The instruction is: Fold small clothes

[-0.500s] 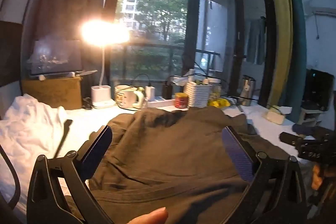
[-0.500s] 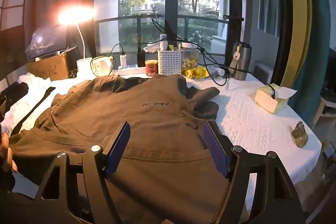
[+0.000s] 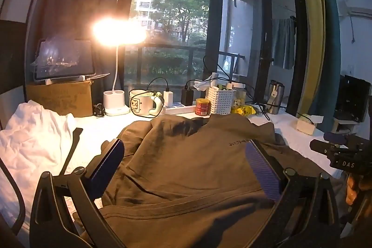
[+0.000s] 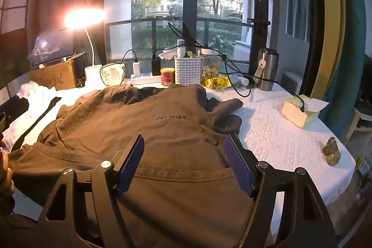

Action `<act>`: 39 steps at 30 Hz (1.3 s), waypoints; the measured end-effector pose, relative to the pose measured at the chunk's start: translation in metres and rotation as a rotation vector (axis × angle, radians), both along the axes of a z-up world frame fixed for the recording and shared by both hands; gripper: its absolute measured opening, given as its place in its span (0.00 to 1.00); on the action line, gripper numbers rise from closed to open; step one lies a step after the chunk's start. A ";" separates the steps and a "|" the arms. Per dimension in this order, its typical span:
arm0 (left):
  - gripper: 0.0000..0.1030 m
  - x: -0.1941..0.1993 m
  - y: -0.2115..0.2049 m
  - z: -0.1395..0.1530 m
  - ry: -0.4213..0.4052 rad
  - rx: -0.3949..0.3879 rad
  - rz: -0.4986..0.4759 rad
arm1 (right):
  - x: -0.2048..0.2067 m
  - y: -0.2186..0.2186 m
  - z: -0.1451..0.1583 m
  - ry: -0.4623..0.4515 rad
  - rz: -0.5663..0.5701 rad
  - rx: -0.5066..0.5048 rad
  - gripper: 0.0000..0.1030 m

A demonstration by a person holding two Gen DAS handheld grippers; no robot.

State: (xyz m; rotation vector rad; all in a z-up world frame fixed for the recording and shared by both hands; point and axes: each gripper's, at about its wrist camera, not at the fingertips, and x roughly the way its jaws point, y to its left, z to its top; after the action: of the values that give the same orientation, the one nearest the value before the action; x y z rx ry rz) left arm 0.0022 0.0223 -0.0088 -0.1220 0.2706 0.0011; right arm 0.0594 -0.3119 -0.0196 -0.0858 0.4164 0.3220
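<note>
- Behind the counter (image 4: 279,131), with its white textured cloth, a tall window shows trees and apartment blocks.
- At upper left of both views a desk lamp (image 3: 119,30) glows brightly; a mug (image 3: 141,104), a white slotted basket (image 4: 187,70) and a steel flask (image 4: 266,69) stand along the counter's far edge.
- Filling the centre and lower part of both views, a brown shirt (image 4: 148,127) lies spread on the counter, with small dark lettering on it.
- At left, a crumpled white garment (image 3: 34,136) lies beside the shirt.
- Low in its own view, the left gripper (image 3: 186,169) is released, jaws wide apart above the shirt, nothing between its pads.
- Likewise the right gripper (image 4: 183,164) is released over the shirt's lower part, holding nothing.
- A tissue box (image 4: 300,112) sits at right.
</note>
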 end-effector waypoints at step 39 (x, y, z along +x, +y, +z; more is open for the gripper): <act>0.99 -0.006 -0.016 0.011 -0.020 0.010 0.037 | -0.001 0.003 0.001 -0.022 -0.034 -0.007 0.73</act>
State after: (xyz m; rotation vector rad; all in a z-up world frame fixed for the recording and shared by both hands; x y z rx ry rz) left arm -0.0039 0.0066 0.0018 -0.1173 0.2483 0.0376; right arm 0.0586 -0.3089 -0.0189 -0.0888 0.3964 0.2858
